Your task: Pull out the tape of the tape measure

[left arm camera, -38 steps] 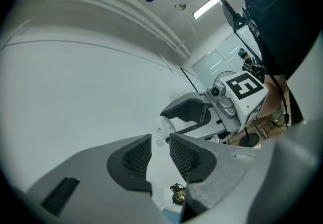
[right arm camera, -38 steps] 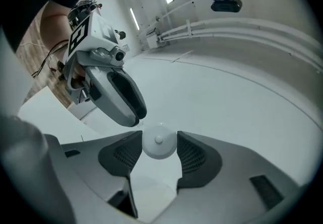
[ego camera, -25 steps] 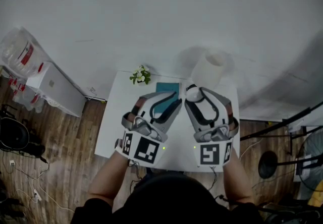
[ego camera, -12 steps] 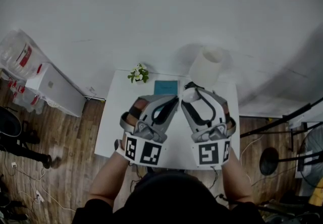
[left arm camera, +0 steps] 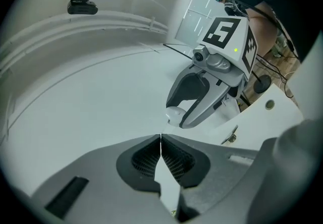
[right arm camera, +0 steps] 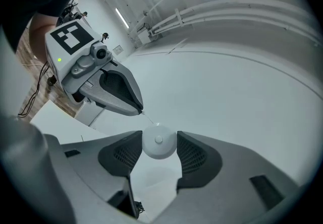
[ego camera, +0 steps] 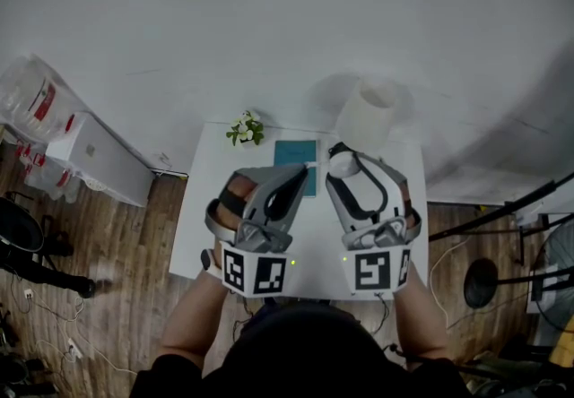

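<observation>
1. White table (ego camera: 199, 235) on a wood floor, set against a plain wall. A plant (ego camera: 247, 130) stands at its 11 o'clock corner, a pale cylinder (ego camera: 369, 118) at 1 o'clock, and a teal book (ego camera: 294, 154) lies flat between them.
2. The right gripper (ego camera: 343, 163) is held over the table with its jaws clamped on the round white tape measure (right arm camera: 159, 141), one pad on each side of the case.
3. The left gripper (ego camera: 302, 174) sits at 9 o'clock of the case. Its jaws are pressed together, pinching the end of the tape (right arm camera: 147, 117), which shows as a thin pale line running from its tip to the case.
4. A second ago the two tips were almost touching. Since then the left gripper has drawn back toward 8 o'clock, while the right one has hardly moved.
5. I take that to mean the pull has begun. Only a short run of tape is out, so most of the draw is left, and the pinch on that thin end looks like the likeliest thing to slip.
</observation>
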Motion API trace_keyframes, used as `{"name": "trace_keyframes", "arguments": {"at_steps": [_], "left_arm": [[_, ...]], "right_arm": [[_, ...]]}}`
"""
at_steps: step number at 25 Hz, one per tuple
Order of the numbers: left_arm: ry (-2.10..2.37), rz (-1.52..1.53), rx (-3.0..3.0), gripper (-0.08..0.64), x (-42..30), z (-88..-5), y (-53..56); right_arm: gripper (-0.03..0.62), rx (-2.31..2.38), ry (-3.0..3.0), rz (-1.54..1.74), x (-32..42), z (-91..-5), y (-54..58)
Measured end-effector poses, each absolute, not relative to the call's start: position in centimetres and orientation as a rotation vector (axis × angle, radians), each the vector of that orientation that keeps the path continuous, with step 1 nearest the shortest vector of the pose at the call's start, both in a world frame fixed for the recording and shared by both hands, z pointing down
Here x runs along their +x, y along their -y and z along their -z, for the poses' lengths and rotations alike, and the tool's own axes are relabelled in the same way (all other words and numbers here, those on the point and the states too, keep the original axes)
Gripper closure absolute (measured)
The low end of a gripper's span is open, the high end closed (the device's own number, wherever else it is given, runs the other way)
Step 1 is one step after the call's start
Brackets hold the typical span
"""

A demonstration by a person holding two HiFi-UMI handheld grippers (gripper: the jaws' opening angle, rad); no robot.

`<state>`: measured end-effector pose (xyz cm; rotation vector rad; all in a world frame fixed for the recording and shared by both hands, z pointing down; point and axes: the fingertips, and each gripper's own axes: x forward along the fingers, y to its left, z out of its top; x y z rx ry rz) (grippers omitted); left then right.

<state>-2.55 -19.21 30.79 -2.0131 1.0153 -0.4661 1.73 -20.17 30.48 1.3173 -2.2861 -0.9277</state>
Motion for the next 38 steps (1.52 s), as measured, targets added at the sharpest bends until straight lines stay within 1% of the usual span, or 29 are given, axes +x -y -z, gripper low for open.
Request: {"name": "trace_keyframes", "arguments": {"at_steps": [16, 22, 26, 38], "left_arm": [[-1.231, 0.370, -2.054, 0.551, -7.2, -29.3, 20.6], [-1.300, 0.348, -2.060, 0.551, -9.0, -28.9, 20.8], [-1.336, 0.294, -2.048, 0.551, -9.9, -28.1, 20.8], [-1.446, 0.274, -2.031, 0.551, -13.5, -27.4, 20.7]], "right_arm": [[0.373, 1.449, 2.345, 0.777, 4.2, -29.9, 21.1], [0.373, 1.502, 2.329, 0.646, 6.0, -30.4, 21.3], [0.373, 1.515, 2.320, 0.629, 6.7, -30.4, 21.3], [0.373, 1.547, 2.274, 0.610, 8.5, -30.3, 21.0]]}}
